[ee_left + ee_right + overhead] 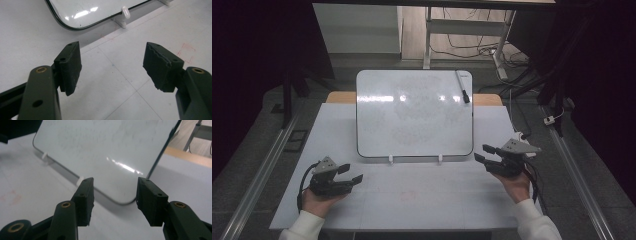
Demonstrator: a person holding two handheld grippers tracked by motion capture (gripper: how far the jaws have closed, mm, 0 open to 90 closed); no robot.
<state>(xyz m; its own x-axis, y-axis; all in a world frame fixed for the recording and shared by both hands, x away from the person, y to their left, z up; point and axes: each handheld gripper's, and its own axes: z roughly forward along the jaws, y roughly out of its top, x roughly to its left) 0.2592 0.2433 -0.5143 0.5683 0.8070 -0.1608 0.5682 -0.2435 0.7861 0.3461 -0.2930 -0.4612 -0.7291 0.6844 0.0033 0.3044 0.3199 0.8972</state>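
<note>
High view: whiteboard [414, 112] edge near right claw [482, 153].

Faint smudged marks on the whiteboard [414, 112], too pale to read.

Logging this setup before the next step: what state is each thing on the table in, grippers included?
Whiteboard: propped on two white clips, wiped, faint marks left, glare.
Marker: capped, lying at the whiteboard's upper right corner.
Left gripper: open, nothing between its jaws, over the table.
Right gripper: open, holding nothing, pointed at the whiteboard's lower corner.
</note>
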